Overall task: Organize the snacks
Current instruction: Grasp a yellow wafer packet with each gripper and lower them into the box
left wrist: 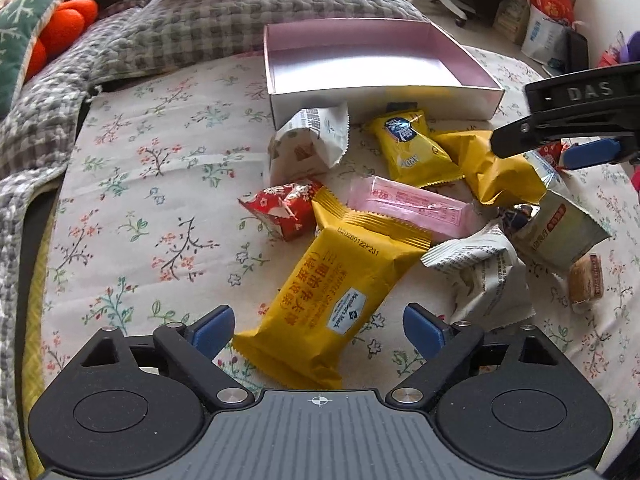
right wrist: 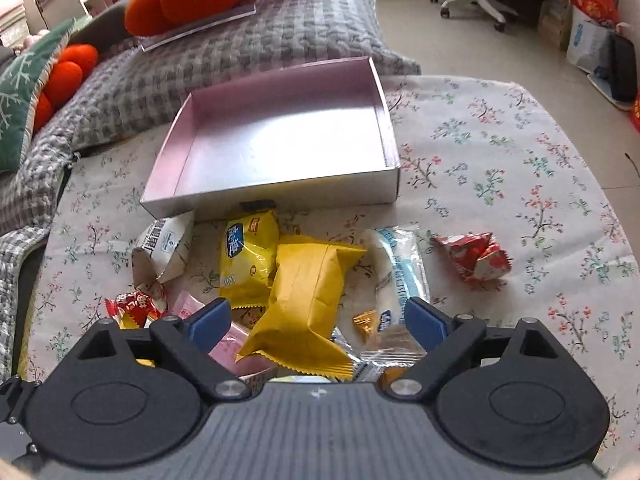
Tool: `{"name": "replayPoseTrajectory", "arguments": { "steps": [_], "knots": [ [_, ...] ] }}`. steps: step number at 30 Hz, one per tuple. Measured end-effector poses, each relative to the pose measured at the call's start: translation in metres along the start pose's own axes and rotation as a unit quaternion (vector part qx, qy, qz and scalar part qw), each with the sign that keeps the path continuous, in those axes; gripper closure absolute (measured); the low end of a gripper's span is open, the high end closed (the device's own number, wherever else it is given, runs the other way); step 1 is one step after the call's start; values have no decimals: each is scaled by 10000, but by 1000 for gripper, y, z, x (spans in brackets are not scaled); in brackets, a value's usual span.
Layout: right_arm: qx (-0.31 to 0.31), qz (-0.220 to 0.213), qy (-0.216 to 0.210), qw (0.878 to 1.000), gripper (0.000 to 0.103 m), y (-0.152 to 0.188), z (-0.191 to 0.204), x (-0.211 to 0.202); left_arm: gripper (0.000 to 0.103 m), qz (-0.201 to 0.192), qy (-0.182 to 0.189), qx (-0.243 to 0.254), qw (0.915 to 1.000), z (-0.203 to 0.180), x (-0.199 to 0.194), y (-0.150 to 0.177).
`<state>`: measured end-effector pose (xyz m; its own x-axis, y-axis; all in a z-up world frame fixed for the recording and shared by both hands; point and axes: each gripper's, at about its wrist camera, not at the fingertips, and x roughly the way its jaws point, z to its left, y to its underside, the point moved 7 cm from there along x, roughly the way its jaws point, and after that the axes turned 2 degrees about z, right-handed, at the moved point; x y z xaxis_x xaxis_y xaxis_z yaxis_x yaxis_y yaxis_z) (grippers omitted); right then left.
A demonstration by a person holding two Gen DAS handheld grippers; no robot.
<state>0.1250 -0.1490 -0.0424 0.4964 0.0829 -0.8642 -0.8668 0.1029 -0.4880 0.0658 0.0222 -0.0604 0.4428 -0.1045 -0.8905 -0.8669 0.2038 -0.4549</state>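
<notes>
Left wrist view: left tongs (left wrist: pixel 319 330) are spread astride the big yellow wafer packet (left wrist: pixel 335 295), pinching nothing. Square the blue pads on its long sides before closing. Right tongs (right wrist: pixel 318 322), also spread, straddle a crumpled yellow packet (right wrist: pixel 306 300). The empty pink box (right wrist: pixel 276 136) waits nearer the bed's far edge.

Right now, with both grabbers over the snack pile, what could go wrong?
1. The right gripper straddles a plain yellow packet lying on a pink packet and clear wrappers; closing might pinch two at once.
2. The left gripper is over the long yellow packet, whose far end rests on the pink one; lifting may drag it.
3. The pink box is still empty, and snacks crowd its near wall.
</notes>
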Motion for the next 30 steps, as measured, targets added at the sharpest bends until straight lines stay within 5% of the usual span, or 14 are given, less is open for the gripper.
{"name": "replayPoseTrajectory", "arguments": {
  "steps": [6, 11, 13, 30],
  "knots": [
    [-88, 245, 139, 9996, 18, -2, 2, 19, 40, 183, -45, 44, 9998, 1, 14, 1],
    [45, 431, 59, 9990, 41, -1, 2, 35, 60, 240, -65, -95, 9996, 6, 17, 0],
    [153, 490, -128, 9986, 61, 1, 2, 37, 63, 148, -47, -115, 9998, 6, 12, -2],
    [323, -91, -717, 9969, 66, -29, -2, -8, 66, -586, 556, -860, 9930, 13, -40, -54]
  ]
}}
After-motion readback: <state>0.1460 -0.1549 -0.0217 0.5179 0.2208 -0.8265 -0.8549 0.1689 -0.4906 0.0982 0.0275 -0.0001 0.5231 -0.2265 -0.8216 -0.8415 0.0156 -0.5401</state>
